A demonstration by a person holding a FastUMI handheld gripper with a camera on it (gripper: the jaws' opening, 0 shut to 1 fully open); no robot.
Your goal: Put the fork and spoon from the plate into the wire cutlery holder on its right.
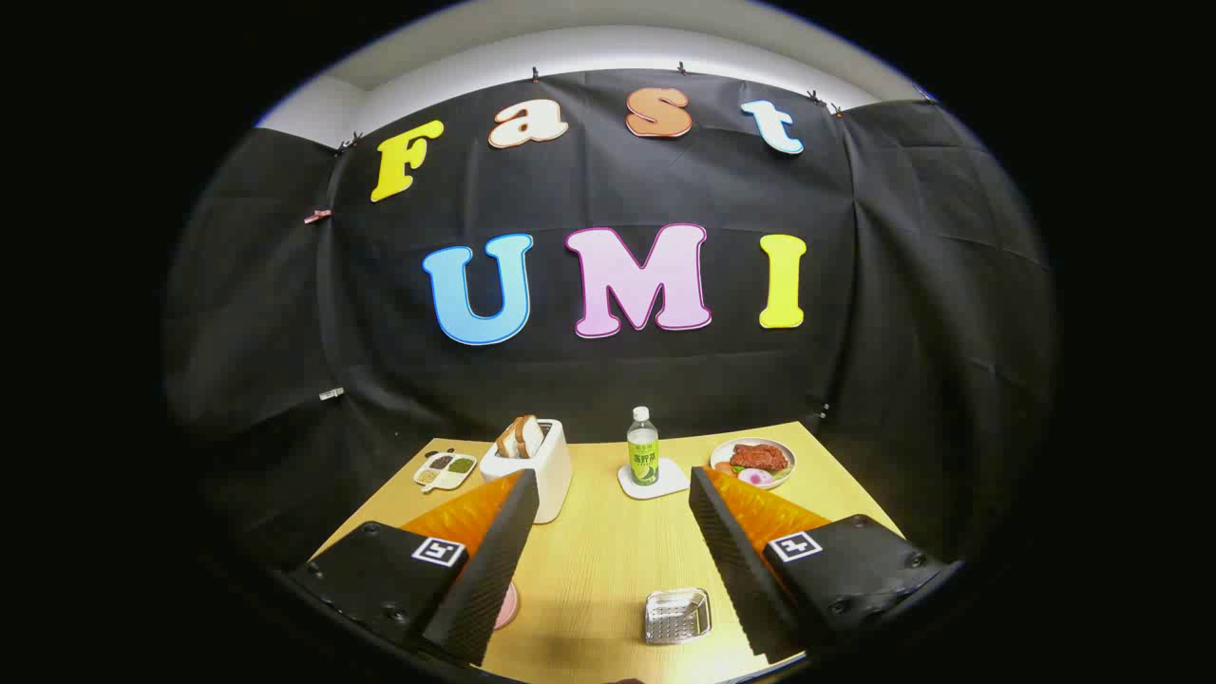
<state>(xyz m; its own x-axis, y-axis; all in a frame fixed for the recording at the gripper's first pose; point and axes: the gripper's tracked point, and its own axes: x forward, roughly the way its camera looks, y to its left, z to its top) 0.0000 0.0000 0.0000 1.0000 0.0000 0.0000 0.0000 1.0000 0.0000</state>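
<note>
My gripper point(613, 489) is held above the wooden table point(608, 560), fingers wide apart and nothing between them. Down between the fingers, close to the right one, stands the wire cutlery holder point(677, 616), a small shiny mesh basket. A sliver of the pink plate point(506, 608) peeks out beside the left finger, which hides most of it. I cannot make out the fork or the spoon.
A white toaster point(532, 465) with bread slices stands behind the left finger. A green drink bottle point(643, 448) rests on a white coaster at the table's middle back. A plate of food point(753, 462) sits back right, a small divided condiment dish point(444, 468) back left.
</note>
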